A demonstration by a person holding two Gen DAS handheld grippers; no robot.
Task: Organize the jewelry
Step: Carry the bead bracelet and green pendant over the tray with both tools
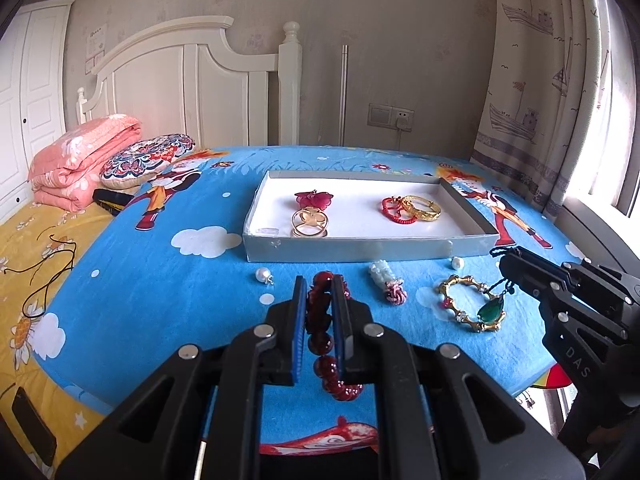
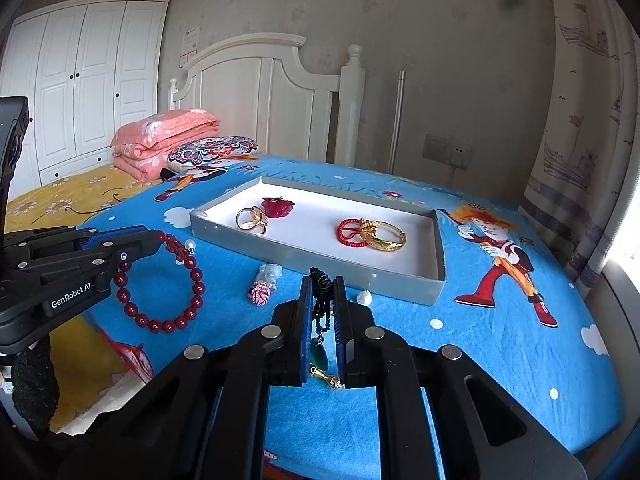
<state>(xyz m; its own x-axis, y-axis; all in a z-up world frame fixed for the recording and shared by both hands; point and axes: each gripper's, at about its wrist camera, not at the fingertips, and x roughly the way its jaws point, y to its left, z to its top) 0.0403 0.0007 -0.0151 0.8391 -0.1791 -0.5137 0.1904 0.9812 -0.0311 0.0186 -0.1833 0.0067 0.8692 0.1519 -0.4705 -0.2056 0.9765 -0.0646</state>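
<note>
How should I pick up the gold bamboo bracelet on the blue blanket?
Pinch one side of the gold bamboo bracelet rim, coming straight down from above. It lies flat as an open hoop, so one finger fits inside, one outside. The green pendant hangs over its right side, so take the left.

A home bedroom: white headboard (image 1: 176, 80), folded pink quilt (image 1: 80, 160), wardrobe (image 2: 88, 80), cartoon bedsheet (image 1: 160, 280), curtain (image 1: 532, 80).
</note>
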